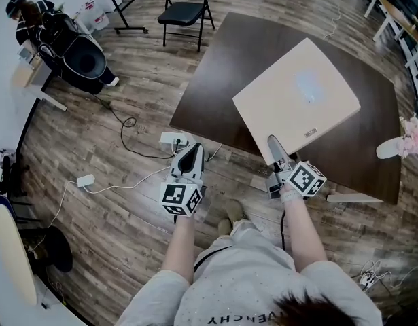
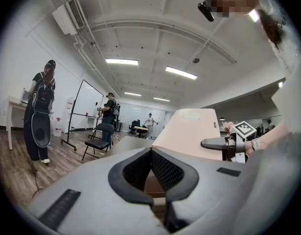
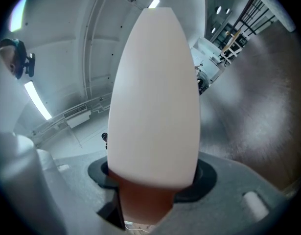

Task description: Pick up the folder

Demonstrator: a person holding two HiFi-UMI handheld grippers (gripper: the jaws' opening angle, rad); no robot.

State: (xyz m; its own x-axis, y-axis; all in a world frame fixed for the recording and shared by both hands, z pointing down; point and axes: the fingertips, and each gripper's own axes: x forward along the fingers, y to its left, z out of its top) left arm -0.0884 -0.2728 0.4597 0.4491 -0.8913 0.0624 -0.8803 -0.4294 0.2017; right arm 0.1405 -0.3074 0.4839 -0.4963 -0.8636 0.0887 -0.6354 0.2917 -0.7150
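Head view: a wood-plank floor (image 1: 127,87) fills the frame and carries a large dark brown surface (image 1: 215,80) at centre right. The folder (image 1: 297,97), a broad pale beige panel, sits over the near half of that surface, turned at an angle. Its near corner overhangs the edge towards the person. Whether its far edge rests on the surface cannot be told.

A black folding chair (image 1: 185,12) stands beyond the surface's far left corner. A person in dark clothing (image 1: 32,15) stands at the upper left, well apart from the work.

The right gripper (image 1: 273,145) meets the folder at its near corner. In the right gripper view the folder (image 3: 155,92) fills the space between the dark fingers (image 3: 206,177), which are clamped on its edge.

The left gripper (image 1: 192,153) hangs over the floor, just off the surface's near left edge and apart from the folder. In the left gripper view its own fingers (image 2: 140,168) are brought together at the tips with nothing between them. The same view shows the folder (image 2: 192,131) rising at a tilt ahead, with the right gripper (image 2: 214,143) at its lower right edge.

A white power strip (image 1: 173,140) lies on the floor just beyond the left gripper. A small white adapter (image 1: 85,180) on a cable lies further left.
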